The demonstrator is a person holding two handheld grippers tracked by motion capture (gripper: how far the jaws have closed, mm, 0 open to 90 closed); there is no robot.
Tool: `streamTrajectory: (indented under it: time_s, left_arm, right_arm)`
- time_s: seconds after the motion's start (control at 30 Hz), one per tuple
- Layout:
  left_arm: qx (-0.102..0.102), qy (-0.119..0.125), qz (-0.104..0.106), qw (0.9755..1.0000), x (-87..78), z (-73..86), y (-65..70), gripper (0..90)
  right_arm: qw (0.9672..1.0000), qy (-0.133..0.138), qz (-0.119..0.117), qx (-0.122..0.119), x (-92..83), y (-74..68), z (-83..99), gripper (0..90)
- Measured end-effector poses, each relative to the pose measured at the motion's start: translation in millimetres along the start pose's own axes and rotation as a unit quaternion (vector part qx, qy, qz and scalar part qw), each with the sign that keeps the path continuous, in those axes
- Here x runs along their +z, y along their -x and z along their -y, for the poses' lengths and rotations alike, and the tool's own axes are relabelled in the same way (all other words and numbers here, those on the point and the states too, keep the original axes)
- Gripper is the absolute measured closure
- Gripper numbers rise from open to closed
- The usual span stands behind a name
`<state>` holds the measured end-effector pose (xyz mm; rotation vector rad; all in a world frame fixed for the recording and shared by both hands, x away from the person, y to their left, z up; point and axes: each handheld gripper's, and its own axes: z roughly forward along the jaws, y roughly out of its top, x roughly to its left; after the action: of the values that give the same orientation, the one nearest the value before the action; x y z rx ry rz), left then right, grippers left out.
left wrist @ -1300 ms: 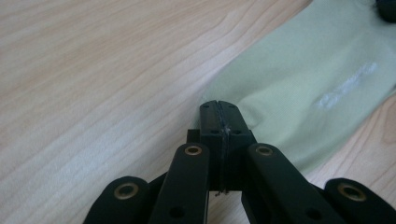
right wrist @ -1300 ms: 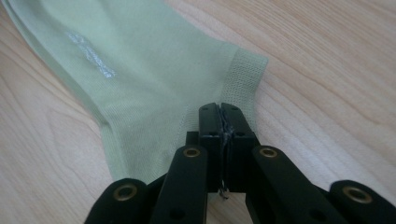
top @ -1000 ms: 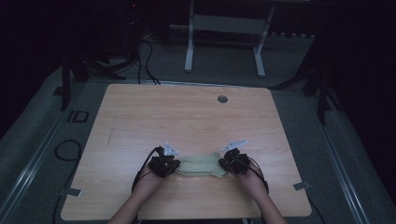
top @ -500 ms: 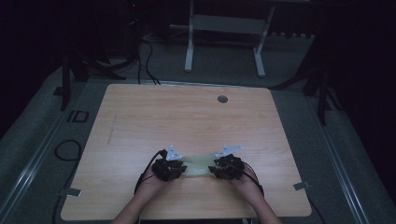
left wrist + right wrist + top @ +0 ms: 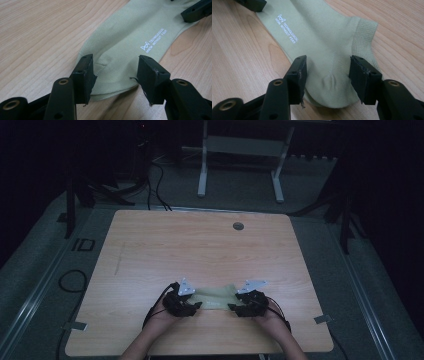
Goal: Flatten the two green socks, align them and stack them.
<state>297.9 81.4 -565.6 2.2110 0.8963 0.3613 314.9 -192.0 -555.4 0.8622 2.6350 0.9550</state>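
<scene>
Both pairs of fingers stand open now: on the left gripper point(image 5: 113, 75) the black pads point(image 5: 83, 76) sit spread to either side of the toe end of the sock point(image 5: 125, 42), and on the right gripper point(image 5: 327, 75) the pads point(image 5: 363, 77) straddle the heel end the same way, cloth lying slack between them with nothing pinched. From above, the sock point(image 5: 214, 296) lies flat on the table point(image 5: 200, 245) near its 6 o'clock edge, stretched out sideways, with the left gripper point(image 5: 181, 301) at its 9 o'clock end and the right gripper point(image 5: 248, 302) at its 3 o'clock end. A second ago the two hands sat about as far apart as now; half a second ago they had drawn closer together, with less sock showing between them; now they have spread again and the sock shows at fuller length. To my eye that reads as a smoothing or straightening pass. The cloth looks mostly flat, though a small pucker remains by the heel in the right gripper view, and a faint crease runs near the toe in the left gripper view. With the jaws apart over each end, I judge the next move is either to close on the ends for a fold or lift, or to draw away and leave it lying.
</scene>
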Motion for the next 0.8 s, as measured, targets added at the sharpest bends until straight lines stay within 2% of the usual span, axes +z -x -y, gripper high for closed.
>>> streamTrajectory:
  time_s: [0.1,0.43,0.8]
  left_arm:
    - [-0.005,0.010,-0.003,0.9999,1.1,0.9,-3.0,47.2]
    - [-0.010,0.002,-0.015,0.9998,15.0,-15.5,-13.8,47.1]
    - [-0.013,-0.003,-0.019,0.9997,18.7,-20.4,-16.7,46.9]
  right_arm:
    - [1.0000,0.004,0.001,0.001,-0.3,4.8,1.0,49.0]
    - [0.9997,0.006,0.019,0.010,7.1,20.3,-7.9,49.1]
    - [1.0000,-0.005,0.008,0.002,14.9,39.6,-21.2,49.0]
